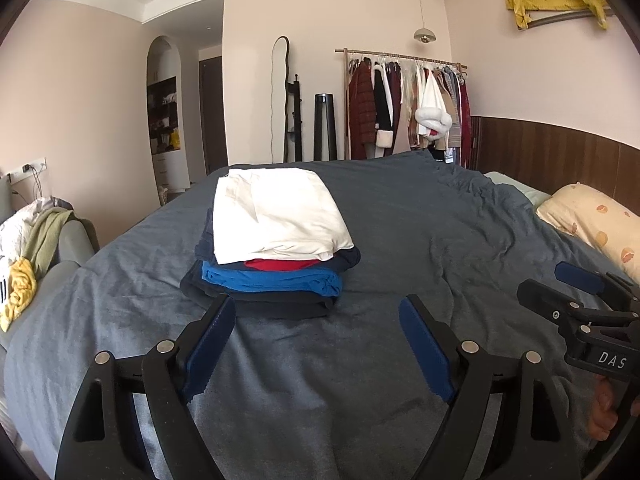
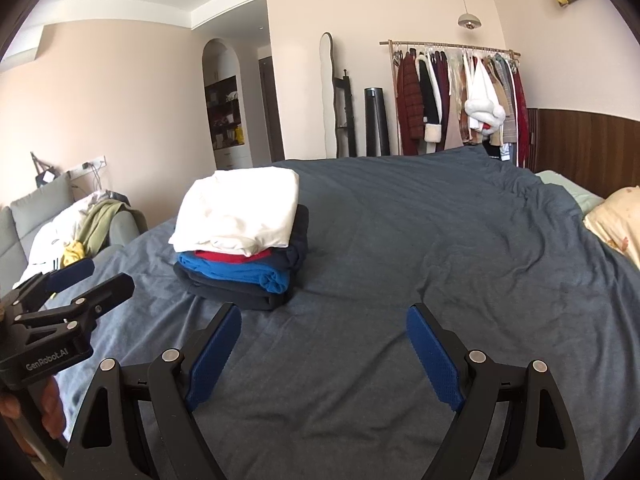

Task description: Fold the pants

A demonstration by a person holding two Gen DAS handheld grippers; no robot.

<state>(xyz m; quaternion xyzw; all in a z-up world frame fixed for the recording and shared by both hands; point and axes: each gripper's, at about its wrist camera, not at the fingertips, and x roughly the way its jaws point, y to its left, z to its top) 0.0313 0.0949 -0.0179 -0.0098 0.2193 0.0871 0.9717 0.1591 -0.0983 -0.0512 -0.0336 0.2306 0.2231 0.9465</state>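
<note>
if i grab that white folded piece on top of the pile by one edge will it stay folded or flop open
The white folded garment looks like soft, thin cloth with creases, so it would likely droop and unfold if lifted by one edge. It seems light. It rests loosely on the stack of folded clothes, so a sideways push would probably slide it off rather than move the pile.

You can't see most of the lower garments in the stack (image 1: 276, 276); the white piece (image 1: 276, 216) covers them. The pillow (image 2: 618, 220) and sofa (image 2: 24, 224) run off-frame.
</note>
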